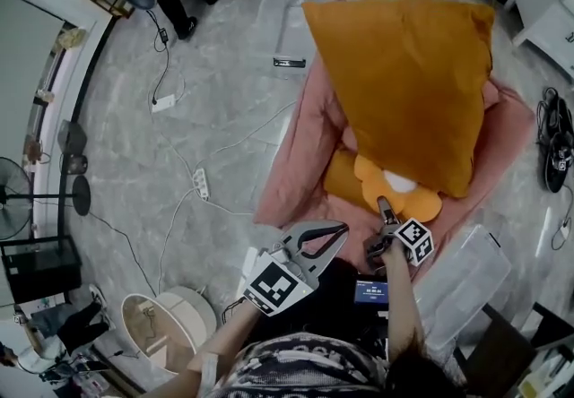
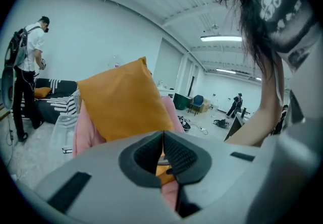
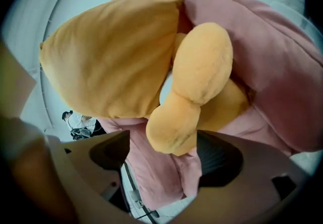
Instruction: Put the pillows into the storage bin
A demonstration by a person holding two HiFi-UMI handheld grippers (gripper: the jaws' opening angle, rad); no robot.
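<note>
A big orange pillow [image 1: 404, 91] leans upright on a pink pillow [image 1: 291, 168] on the floor; both also show in the left gripper view, orange pillow [image 2: 123, 99] in front of pink pillow [image 2: 83, 132]. At their near end lies an orange flower-shaped pillow [image 1: 395, 194] with a white centre. My right gripper [image 1: 384, 211] is at its edge. In the right gripper view the right gripper [image 3: 164, 155] stands wide open with a petal of the flower pillow [image 3: 194, 87] between the pads, not pinched. My left gripper [image 1: 336, 235] hovers just left of it, and the left gripper [image 2: 163, 155] is shut on nothing.
A clear storage bin [image 1: 287, 11] stands on the floor beyond the pillows. A clear lid [image 1: 462, 284] lies at the near right. A power strip [image 1: 201, 183] with cables crosses the floor at left. Shoes [image 1: 558, 150] sit at far right. A person [image 2: 28, 66] stands by a sofa.
</note>
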